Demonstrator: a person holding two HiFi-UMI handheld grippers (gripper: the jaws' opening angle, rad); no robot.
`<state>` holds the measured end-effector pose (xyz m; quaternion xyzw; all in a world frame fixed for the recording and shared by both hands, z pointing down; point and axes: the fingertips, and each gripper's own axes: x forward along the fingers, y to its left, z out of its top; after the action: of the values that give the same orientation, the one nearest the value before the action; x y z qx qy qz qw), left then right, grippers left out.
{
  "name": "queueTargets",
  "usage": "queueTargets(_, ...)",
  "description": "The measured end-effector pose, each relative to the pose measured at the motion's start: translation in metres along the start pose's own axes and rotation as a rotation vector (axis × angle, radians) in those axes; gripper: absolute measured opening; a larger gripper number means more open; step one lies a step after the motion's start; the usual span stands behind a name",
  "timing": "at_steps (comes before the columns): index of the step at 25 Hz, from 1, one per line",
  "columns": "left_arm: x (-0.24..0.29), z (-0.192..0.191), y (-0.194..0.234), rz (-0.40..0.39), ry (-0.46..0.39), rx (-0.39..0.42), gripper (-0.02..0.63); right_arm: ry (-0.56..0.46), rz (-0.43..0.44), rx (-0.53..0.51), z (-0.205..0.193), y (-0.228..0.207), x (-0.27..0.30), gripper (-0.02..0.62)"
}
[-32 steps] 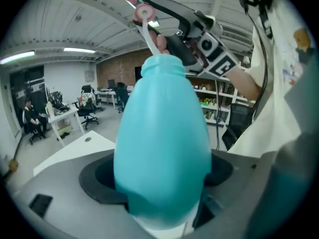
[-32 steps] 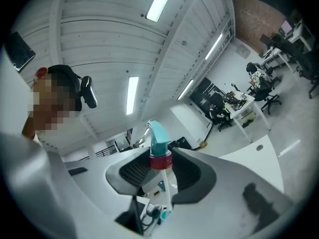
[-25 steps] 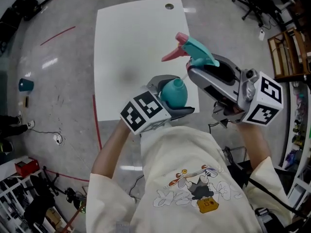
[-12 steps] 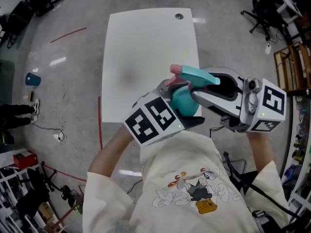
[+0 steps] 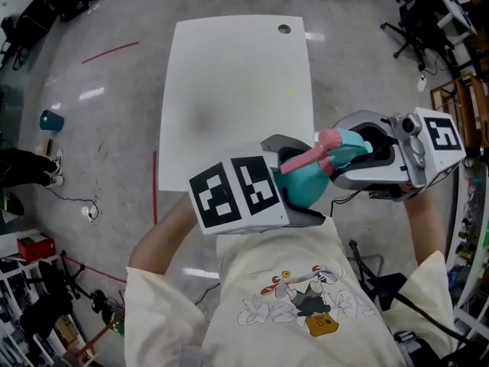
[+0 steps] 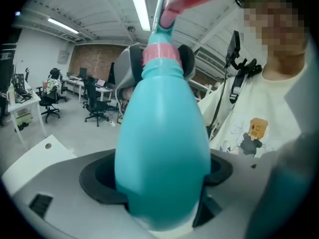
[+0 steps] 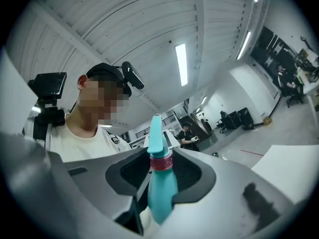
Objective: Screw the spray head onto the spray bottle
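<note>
The teal spray bottle (image 5: 304,189) (image 6: 162,133) is held in my left gripper (image 5: 296,182) (image 6: 162,188), whose jaws are shut on its wide body near the person's chest. The spray head (image 5: 342,144) (image 7: 160,183) sits on the bottle's neck. Its pink collar (image 6: 162,54) rests at the neck top and its pink trigger (image 5: 299,160) points left over the left gripper. My right gripper (image 5: 350,160) (image 7: 159,193) comes in from the right, shut on the spray head's teal body. Both are held in the air just off the near edge of the white table (image 5: 229,75).
The table top has a small round hole (image 5: 284,29) at its far edge. A teal cup (image 5: 51,119) stands on the floor at left beside red tape lines (image 5: 111,52). Office chairs (image 5: 428,21) and wooden racks (image 5: 462,98) stand at right.
The spray head was apart from the bottle, above and right of it; the right gripper has brought it down onto the bottle's neck and swung round to the right. The left gripper keeps its grip.
</note>
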<state>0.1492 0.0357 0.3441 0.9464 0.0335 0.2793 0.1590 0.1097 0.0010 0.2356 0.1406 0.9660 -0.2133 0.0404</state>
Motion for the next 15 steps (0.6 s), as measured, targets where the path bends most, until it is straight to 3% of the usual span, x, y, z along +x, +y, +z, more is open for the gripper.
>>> queueTargets(9, 0.005, -0.009, -0.014, -0.059, 0.100, -0.014, 0.431, 0.057, 0.079, -0.005, -0.013, 0.009, 0.003, 0.140)
queueTargets(12, 0.003, -0.004, -0.010, -0.013, 0.081, -0.013, 0.431, 0.065, 0.063, -0.015, -0.009, 0.010, 0.002, 0.140)
queueTargets(15, 0.001, 0.003, 0.002, 0.088, 0.038, -0.019, 0.431, 0.062, -0.009, -0.049, -0.003, 0.006, 0.001, 0.140)
